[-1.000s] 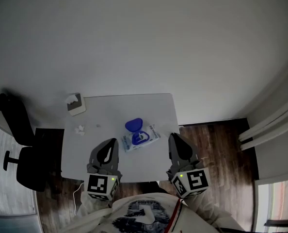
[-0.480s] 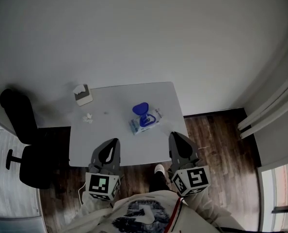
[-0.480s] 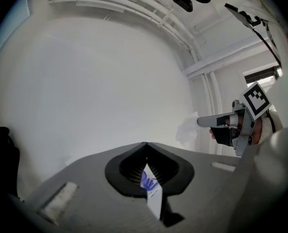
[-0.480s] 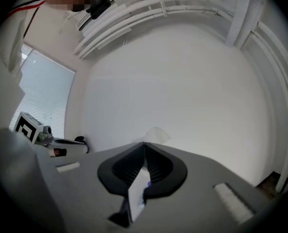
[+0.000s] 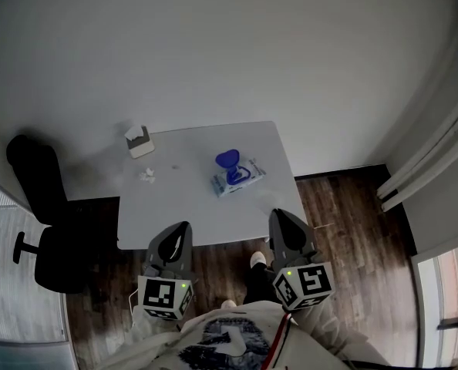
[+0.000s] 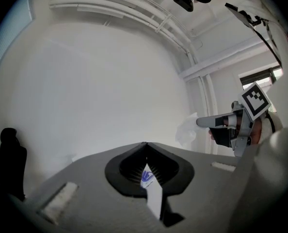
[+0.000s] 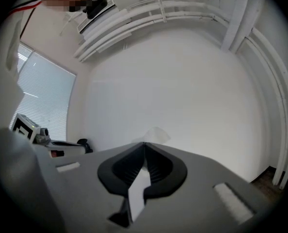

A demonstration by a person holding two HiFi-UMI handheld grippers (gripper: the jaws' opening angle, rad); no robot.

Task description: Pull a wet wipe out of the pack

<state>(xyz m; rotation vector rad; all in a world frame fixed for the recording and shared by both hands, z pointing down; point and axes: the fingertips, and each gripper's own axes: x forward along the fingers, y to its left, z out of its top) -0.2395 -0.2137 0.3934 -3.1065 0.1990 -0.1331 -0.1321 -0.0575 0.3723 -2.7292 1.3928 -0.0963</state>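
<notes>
Wipe pack [image 5: 240, 179] flat on table [image 5: 175, 206] w/ blue lid [image 5: 227, 160] flipped open.

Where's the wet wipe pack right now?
In the head view, the wet wipe pack lies on the table's right half, well right of the crumpled scrap.

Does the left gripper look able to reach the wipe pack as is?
Probably not: the left gripper sits back at the table edge, jaws shut, and the wipe pack lies far across the tabletop. Nothing blocks the way; stepping closer should do.
</notes>
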